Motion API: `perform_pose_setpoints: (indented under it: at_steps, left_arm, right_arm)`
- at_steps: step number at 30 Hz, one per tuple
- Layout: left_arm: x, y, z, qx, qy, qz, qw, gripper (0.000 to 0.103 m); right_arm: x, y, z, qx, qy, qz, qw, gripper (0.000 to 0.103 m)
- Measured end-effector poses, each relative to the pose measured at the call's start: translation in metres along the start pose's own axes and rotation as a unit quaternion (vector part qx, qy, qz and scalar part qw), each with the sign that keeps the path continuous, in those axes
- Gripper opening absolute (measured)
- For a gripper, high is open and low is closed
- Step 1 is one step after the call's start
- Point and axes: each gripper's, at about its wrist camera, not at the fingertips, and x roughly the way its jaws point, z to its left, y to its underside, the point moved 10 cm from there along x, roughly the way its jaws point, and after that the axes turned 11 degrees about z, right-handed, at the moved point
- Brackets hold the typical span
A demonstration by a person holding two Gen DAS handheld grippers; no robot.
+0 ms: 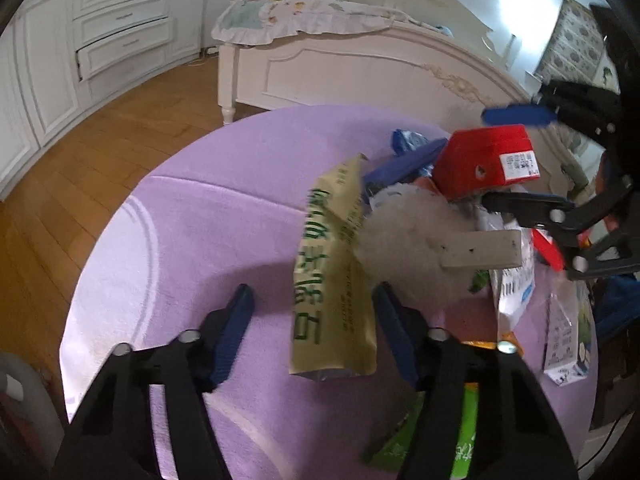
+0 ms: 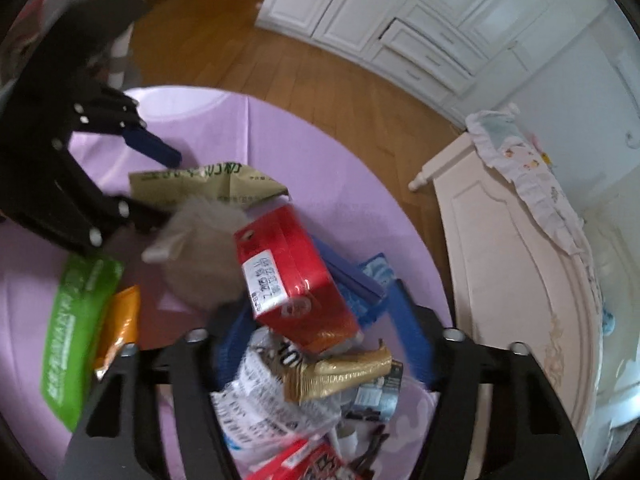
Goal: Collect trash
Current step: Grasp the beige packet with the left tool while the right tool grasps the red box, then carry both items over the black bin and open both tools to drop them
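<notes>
With fingers half-wide, the left gripper (image 1: 314, 332) straddles the tan packet (image 1: 334, 280) and the right gripper (image 2: 324, 338) brackets the red box (image 2: 294, 276); each should centre before squeezing.

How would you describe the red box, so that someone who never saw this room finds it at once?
Look at the round purple rug beside the white bed. A heap of trash lies on it, and the red box sits tilted on top of the heap. It is the only solid bright red carton, with a white printed label on one side.
</notes>
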Motion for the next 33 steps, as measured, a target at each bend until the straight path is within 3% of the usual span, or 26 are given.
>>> perform_pose_setpoints:
  at_steps: [1,3,5,9,11,14,17,18,22,24,27,33]
  left_arm:
    - [-0.001,0.000,0.003,-0.006,0.001,-0.001,1.0000,0.047]
    - [-0.003,0.002,0.012,-0.020,0.002,-0.004,0.9998,0.036]
    - [-0.004,0.004,0.015,-0.030,0.020,-0.003,0.9993,0.017]
    - [-0.019,0.014,0.023,-0.036,0.017,-0.018,0.9991,0.013]
    - [-0.035,0.020,0.027,-0.045,0.017,-0.033,0.9983,0.013]
    - [-0.064,0.025,0.032,-0.054,0.018,-0.062,0.9965,0.013]
    - [-0.096,0.033,0.021,-0.053,0.036,-0.088,0.9941,0.013]
    - [-0.106,0.036,0.012,-0.048,0.040,-0.095,0.9936,0.013]
    - [-0.123,0.036,-0.051,-0.008,0.078,-0.102,0.9917,0.013]
    - [-0.122,0.036,-0.103,0.023,0.114,-0.094,0.9887,0.013]
    - [-0.114,0.041,-0.179,0.077,0.151,-0.079,0.9824,0.013]
    - [-0.059,0.054,-0.333,0.164,0.211,-0.008,0.9637,0.013]
  right_arm:
    - [0.003,-0.003,0.004,-0.006,-0.002,-0.001,1.000,0.055]
    - [0.005,-0.007,0.014,-0.014,-0.011,-0.006,1.000,0.038]
    - [0.001,-0.008,0.019,0.000,-0.017,-0.019,1.000,0.034]
    - [-0.031,-0.010,0.014,0.078,-0.048,-0.090,0.992,0.033]
    - [-0.063,-0.005,0.008,0.148,-0.068,-0.147,0.976,0.033]
    - [-0.103,0.012,0.005,0.240,-0.104,-0.213,0.941,0.033]
    - [-0.136,0.041,0.009,0.325,-0.161,-0.265,0.893,0.033]
    - [-0.144,0.056,0.013,0.355,-0.179,-0.277,0.875,0.033]
    - [-0.157,0.121,0.011,0.440,-0.203,-0.294,0.824,0.033]
    - [-0.158,0.172,0.004,0.493,-0.200,-0.293,0.794,0.033]
    - [-0.160,0.275,-0.009,0.590,-0.174,-0.289,0.733,0.033]
    - [-0.138,0.439,-0.015,0.712,-0.088,-0.228,0.658,0.033]
